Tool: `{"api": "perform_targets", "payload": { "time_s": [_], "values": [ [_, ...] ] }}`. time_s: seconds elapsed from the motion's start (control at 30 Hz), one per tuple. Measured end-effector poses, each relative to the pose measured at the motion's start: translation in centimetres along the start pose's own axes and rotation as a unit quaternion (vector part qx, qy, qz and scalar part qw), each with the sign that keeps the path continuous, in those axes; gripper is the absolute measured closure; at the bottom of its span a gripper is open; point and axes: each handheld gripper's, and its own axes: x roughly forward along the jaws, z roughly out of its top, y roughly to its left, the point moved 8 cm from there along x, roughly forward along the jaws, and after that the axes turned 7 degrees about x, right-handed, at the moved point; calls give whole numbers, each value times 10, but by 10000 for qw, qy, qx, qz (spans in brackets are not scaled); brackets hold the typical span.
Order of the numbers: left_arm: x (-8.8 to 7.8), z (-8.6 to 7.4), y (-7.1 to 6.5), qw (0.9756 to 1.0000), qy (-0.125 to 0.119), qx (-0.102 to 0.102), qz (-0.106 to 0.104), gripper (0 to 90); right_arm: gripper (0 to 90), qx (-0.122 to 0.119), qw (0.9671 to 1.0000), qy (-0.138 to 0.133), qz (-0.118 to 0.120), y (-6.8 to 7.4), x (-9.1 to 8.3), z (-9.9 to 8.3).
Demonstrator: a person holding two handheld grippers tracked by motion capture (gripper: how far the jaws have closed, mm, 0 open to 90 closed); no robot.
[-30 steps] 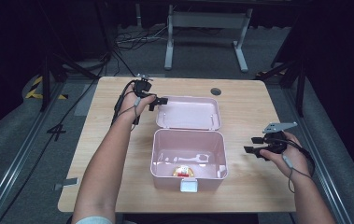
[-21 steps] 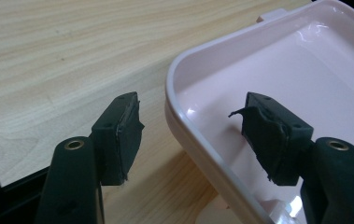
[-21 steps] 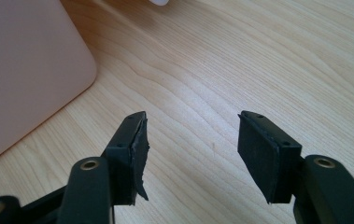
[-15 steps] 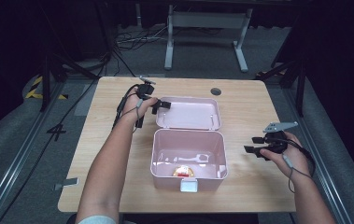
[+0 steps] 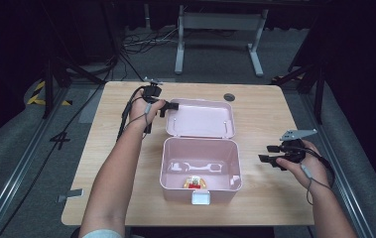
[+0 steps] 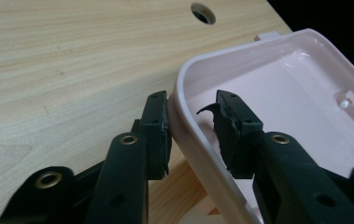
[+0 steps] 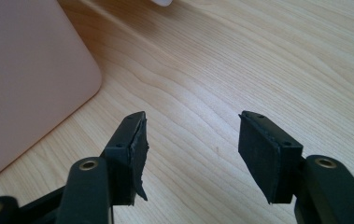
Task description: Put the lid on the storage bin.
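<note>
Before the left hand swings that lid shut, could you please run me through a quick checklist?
1. Left hand-held gripper astride the lid rim: ok, one jaw outside, one inside.
2. Firm clamp on the rim: not ok, the inner jaw stands off it.
3. Right hand-held gripper out of the lid's path: ok, open, on the box's right.
4. Small toy below the rim: cannot tell.
5. White latch unobstructed: ok.

table (image 5: 101, 163): light wood | on it: open pink box (image 5: 199, 171)
</note>
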Motion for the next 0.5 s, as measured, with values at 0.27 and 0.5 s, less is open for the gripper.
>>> {"api": "perform_targets", "payload": {
  "time_s": [0.27, 0.5],
  "values": [
    [-15, 11, -6, 9993, -256, 229, 175, 700, 438, 8, 10000, 15, 32, 0, 2, 0],
    [-27, 19, -11, 9979, -383, 420, 312, 707, 440, 15, 10000, -10, 85, 2, 3, 3]
  ]
}}
